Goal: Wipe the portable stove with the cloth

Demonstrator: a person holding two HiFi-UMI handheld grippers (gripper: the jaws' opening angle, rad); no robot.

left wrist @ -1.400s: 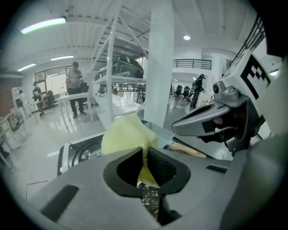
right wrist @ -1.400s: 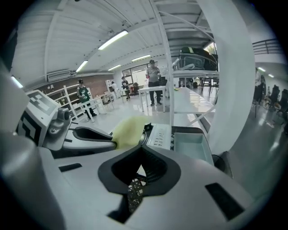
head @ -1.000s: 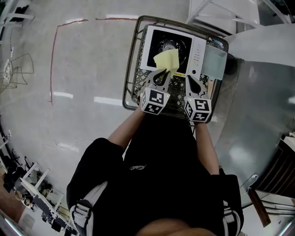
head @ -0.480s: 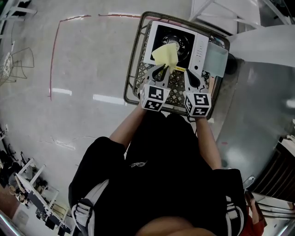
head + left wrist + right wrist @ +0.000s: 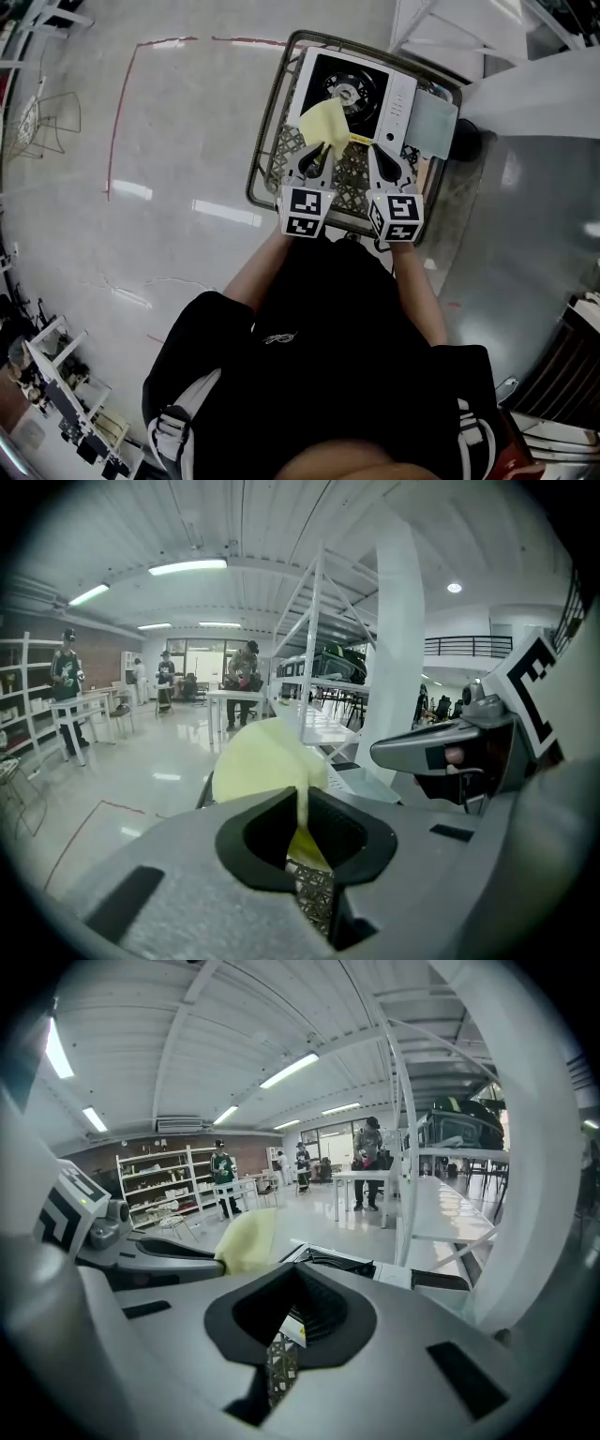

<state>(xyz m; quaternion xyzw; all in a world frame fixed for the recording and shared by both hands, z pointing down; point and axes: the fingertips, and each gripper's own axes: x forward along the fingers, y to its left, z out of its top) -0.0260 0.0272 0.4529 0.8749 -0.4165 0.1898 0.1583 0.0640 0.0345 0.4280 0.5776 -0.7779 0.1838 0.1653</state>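
The portable stove (image 5: 356,86), white with a black top and a round burner, lies in a wire basket (image 5: 265,122). A yellow cloth (image 5: 320,122) hangs over the stove's near left corner, and my left gripper (image 5: 317,155) is shut on its lower edge. In the left gripper view the cloth (image 5: 255,761) stands up out of the pinched jaws of the left gripper (image 5: 302,803). My right gripper (image 5: 378,152) is beside it at the stove's near edge, shut with nothing in it. In the right gripper view the right gripper (image 5: 286,1321) shows closed jaws, with the stove (image 5: 337,1262) beyond.
A pale grey-green pad (image 5: 432,119) lies in the basket to the right of the stove. A white shelf frame (image 5: 441,28) stands behind, and a grey surface (image 5: 525,187) lies to the right. Several people stand far off (image 5: 246,672). A red line (image 5: 117,112) marks the floor on the left.
Both grippers have lifted a little and drawn back toward me. The cloth has shifted from the stove's near middle to its near left corner.
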